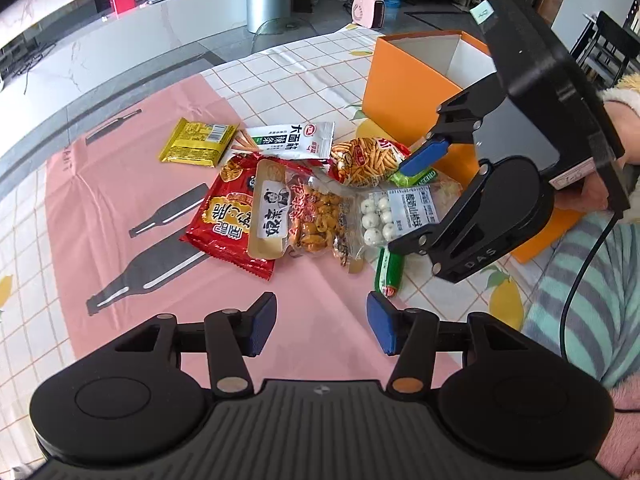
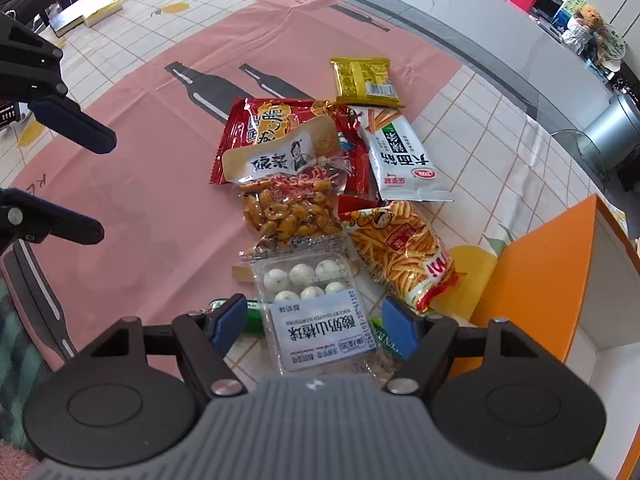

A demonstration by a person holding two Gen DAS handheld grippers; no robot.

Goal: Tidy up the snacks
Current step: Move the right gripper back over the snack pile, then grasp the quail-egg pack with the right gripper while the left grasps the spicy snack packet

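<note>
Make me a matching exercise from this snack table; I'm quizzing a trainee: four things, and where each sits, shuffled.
Things:
1. yellow packet
2. orange box
3. pack of white balls
4. left gripper

Places:
A. between the right gripper's open fingers
B. over bare pink cloth, holding nothing
C. pile's far edge, beside the white sachet
D. open-topped, standing beside the pile

Pairs: 1-C, 2-D, 3-A, 4-B

Snack packets (image 2: 296, 148): glossy, crinkled plastic film; box (image 1: 404, 92): smooth matt orange card; table cover (image 1: 132, 168): smooth, creased printed sheet.
</note>
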